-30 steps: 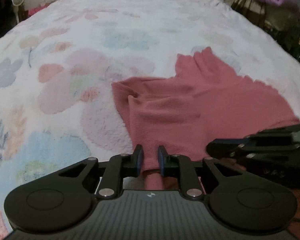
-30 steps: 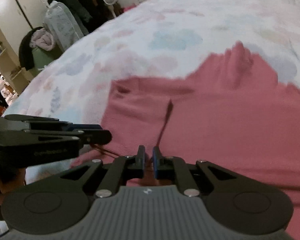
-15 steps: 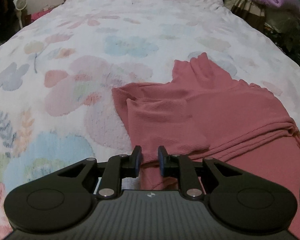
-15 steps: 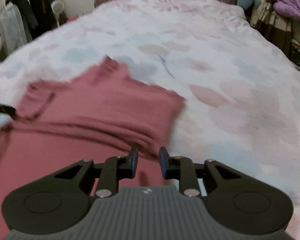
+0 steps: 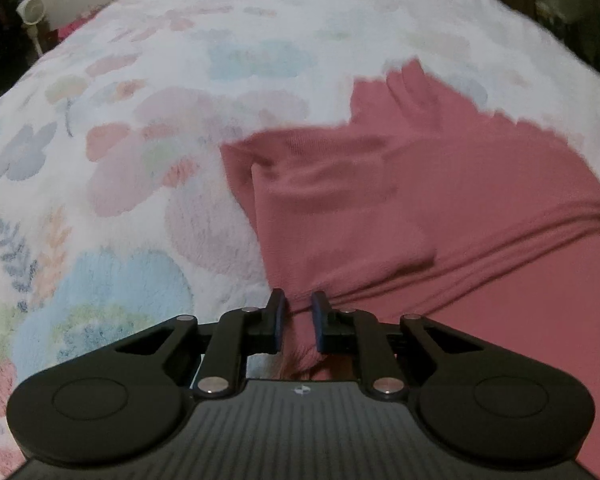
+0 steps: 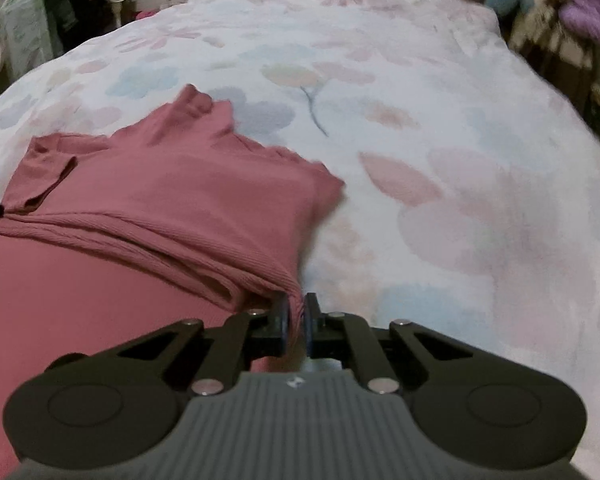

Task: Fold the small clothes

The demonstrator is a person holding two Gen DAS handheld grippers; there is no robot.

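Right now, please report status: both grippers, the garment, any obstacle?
Left gripper shut on pink garment, near edge. Right gripper shut on its other corner. Garment partly folded on floral blanket. Nothing in the way.

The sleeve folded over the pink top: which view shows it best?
The left wrist view. The folded sleeve lies large just ahead of the left gripper, which holds the pink top. The right wrist view shows only a small sleeve at its left edge, far from the right gripper.
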